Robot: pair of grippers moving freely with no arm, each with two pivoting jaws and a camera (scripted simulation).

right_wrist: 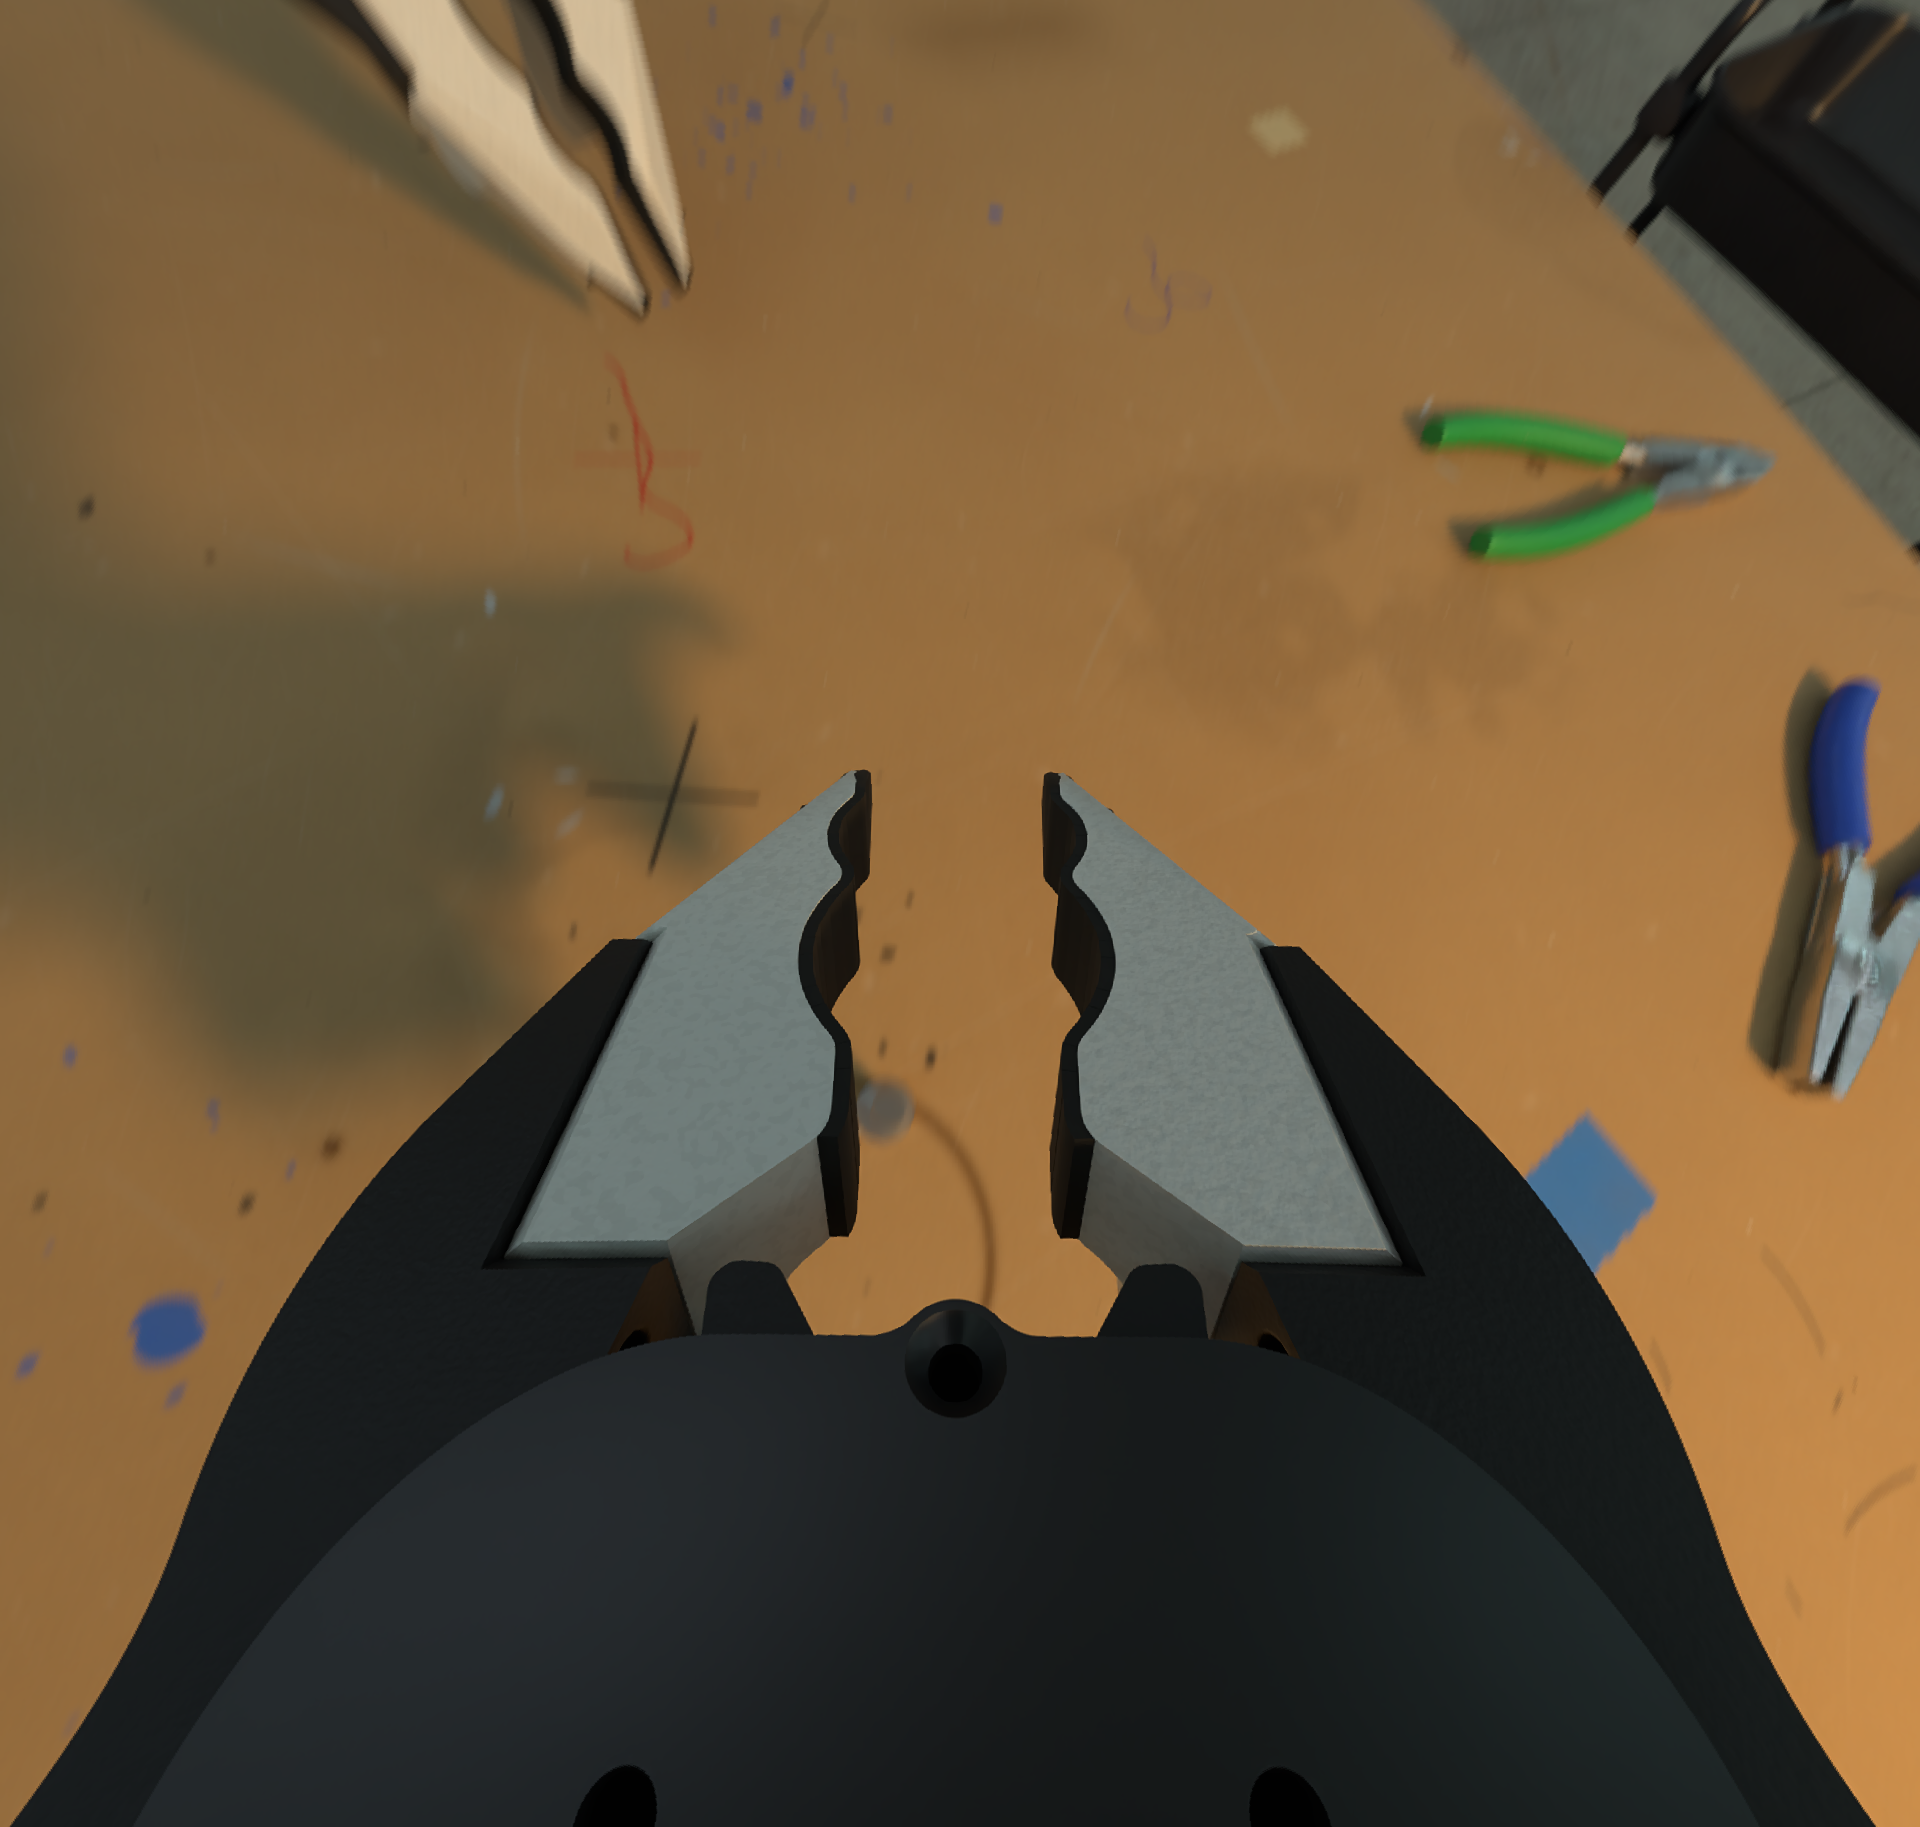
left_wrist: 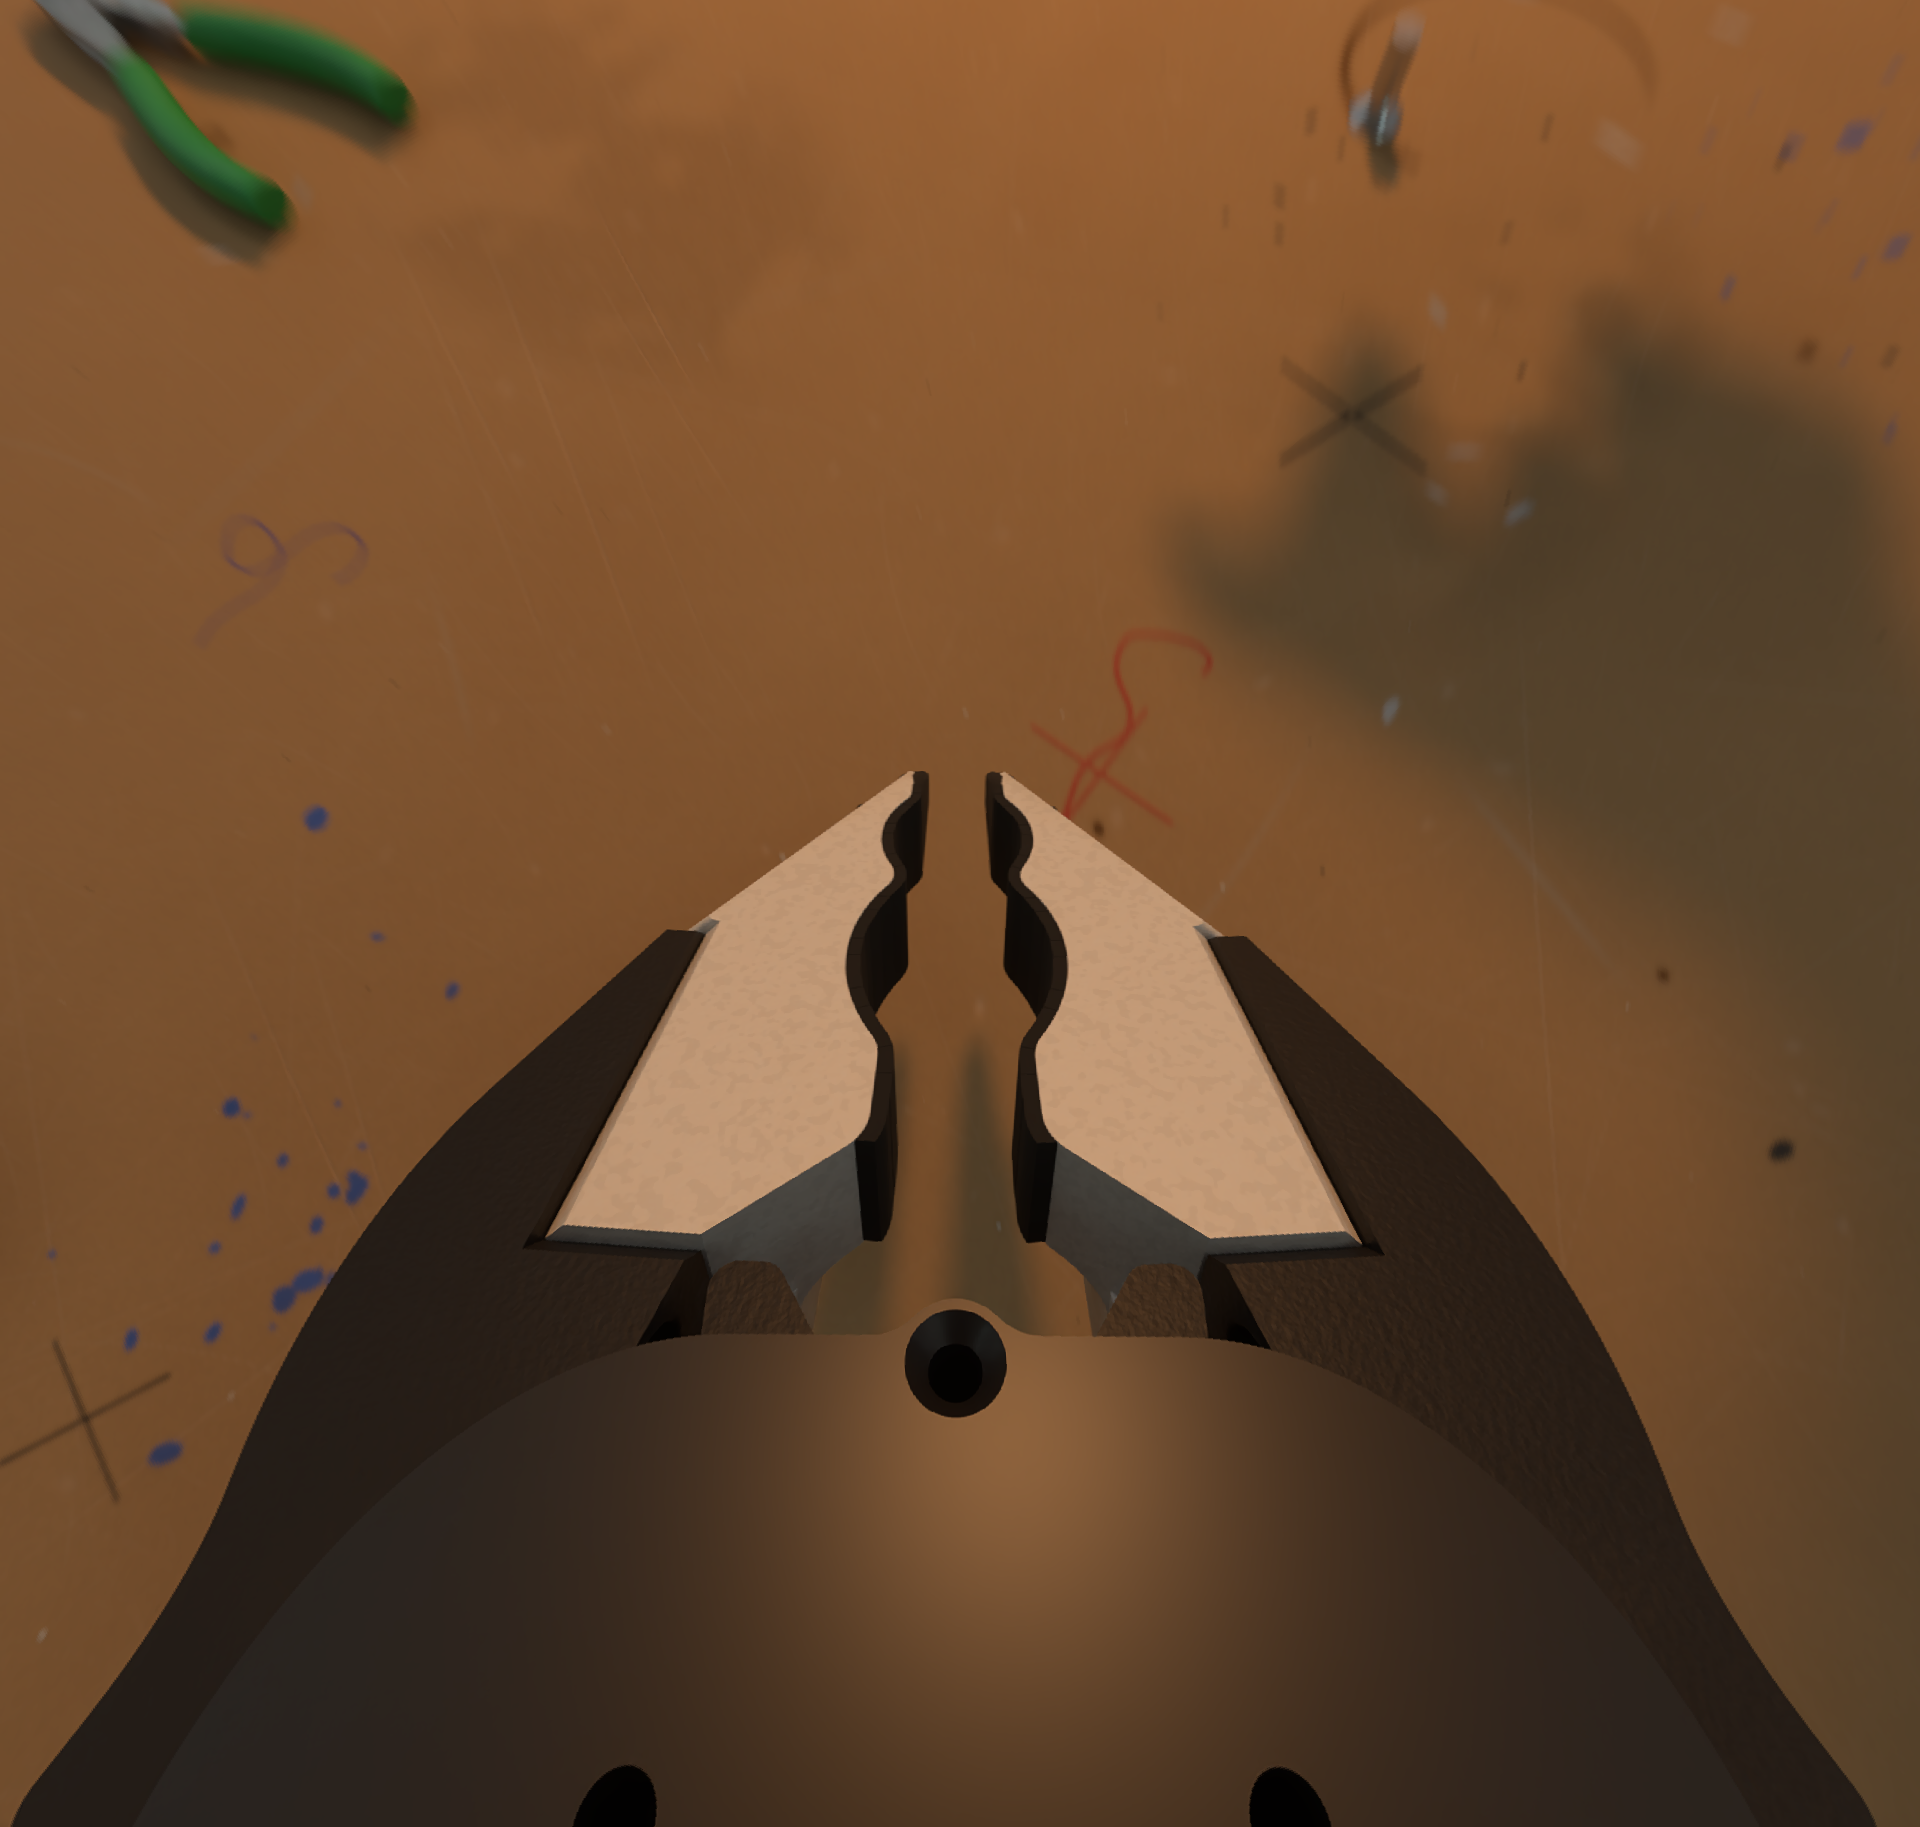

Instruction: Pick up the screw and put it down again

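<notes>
The screw is small and silver and lies on the orange table inside a drawn circle, far right in the left wrist view. In the right wrist view only its head shows, low between the fingers, partly hidden by the left finger. My right gripper, with grey fingers, is open and empty above the screw. My left gripper, with tan fingers, is empty with only a narrow slit between the jaws. It is well short of the screw and also shows at the top left of the right wrist view.
Green-handled pliers lie far left, also seen in the right wrist view. Blue-handled pliers lie at the right edge. A blue square patch is on the table. A black object stands beyond the table's edge.
</notes>
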